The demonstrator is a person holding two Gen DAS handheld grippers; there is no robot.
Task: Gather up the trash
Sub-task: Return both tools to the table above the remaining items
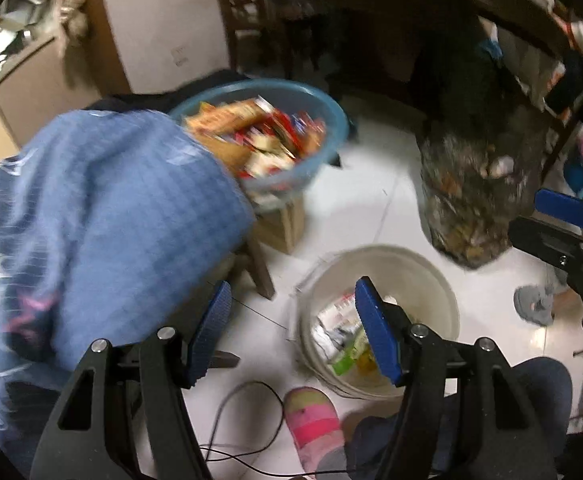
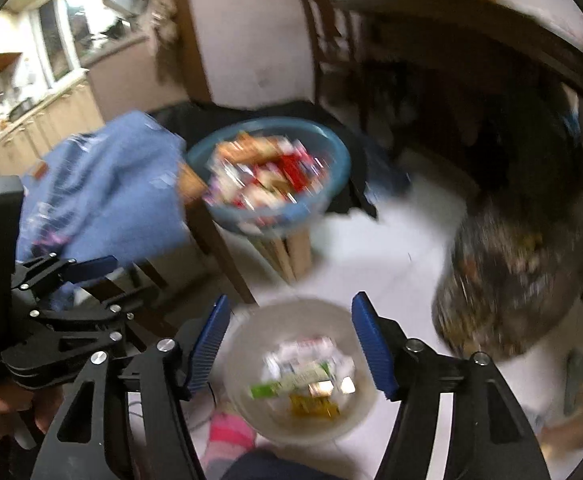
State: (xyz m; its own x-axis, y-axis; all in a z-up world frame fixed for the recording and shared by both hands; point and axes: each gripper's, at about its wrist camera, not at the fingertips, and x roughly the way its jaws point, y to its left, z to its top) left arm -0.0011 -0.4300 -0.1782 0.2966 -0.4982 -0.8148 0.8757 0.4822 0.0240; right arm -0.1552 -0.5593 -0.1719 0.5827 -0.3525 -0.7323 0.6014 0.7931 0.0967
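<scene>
Both hand-held grippers are empty, jaws apart with nothing between the pads. The left hand-held gripper (image 1: 295,332) hangs above the floor (image 1: 375,200), angled down, its right pad overlapping the near rim of the white bucket (image 1: 431,276) in its own view. The right hand-held gripper (image 2: 287,344) frames the same bucket (image 2: 251,324) almost dead centre between its fingers, so it looks better lined up on it; the left one sits off to its side and a bit higher in that view. The bucket stands upright on the floor and holds cartons and wrappers (image 2: 307,372), trash already in. Up and ahead of both, the blue basin (image 1: 331,120) full of packets (image 1: 267,136) sits on a wooden stool (image 1: 287,224), tilted toward the camera. It lies just beside a blue bag (image 1: 103,216) on the left. My guess: next pick comes from the basin, a reach forward and up, left slightly nearer. Packets too blurred to call a long axis. Dark full trash bag (image 1: 475,184) stands right of the bucket, apart from it.
</scene>
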